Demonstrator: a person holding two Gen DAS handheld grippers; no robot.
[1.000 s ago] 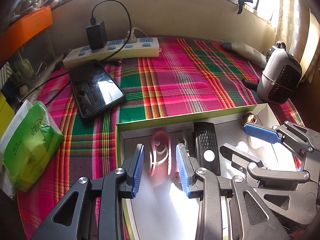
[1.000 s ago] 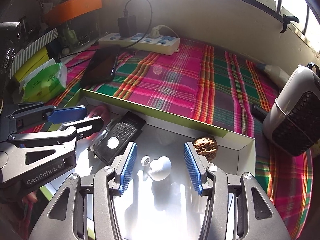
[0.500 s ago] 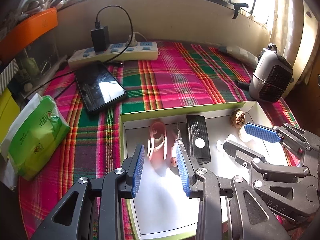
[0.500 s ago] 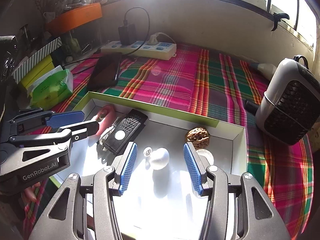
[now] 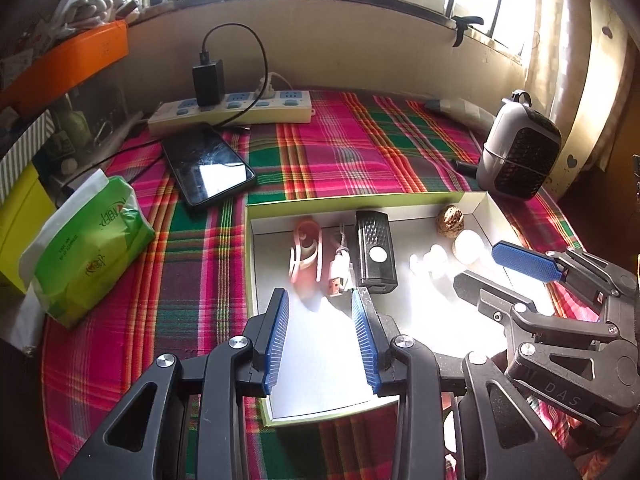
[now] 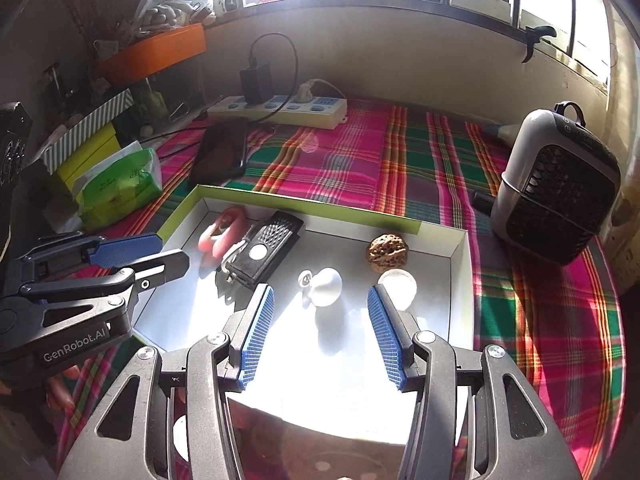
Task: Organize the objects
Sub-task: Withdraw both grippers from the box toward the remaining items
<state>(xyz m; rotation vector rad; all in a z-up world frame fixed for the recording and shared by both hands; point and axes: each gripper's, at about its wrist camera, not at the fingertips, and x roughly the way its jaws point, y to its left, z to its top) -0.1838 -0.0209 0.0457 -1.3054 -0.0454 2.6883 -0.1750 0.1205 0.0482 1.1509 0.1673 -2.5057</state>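
Both grippers, left [image 5: 320, 332] and right [image 6: 320, 332], hover empty with fingers spread over the tray's [image 5: 344, 202] near edge, its small items lined along the far wall, probably sorted.

My left gripper [image 5: 320, 336] and right gripper [image 6: 320, 330]: black frames, silver screws, ribbed blue pads [image 6: 256, 340], "GenRobot.AI" lettering.

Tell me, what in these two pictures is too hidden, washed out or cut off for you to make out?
- White box floor: blown out by sun glare in both views.
- Small white pieces: left view, glare melts their outlines.
- Clear round thing: right view, partly behind the right gripper finger.
- Tissue pack lettering: too small to read.
- Heater: right view, base shadowed.
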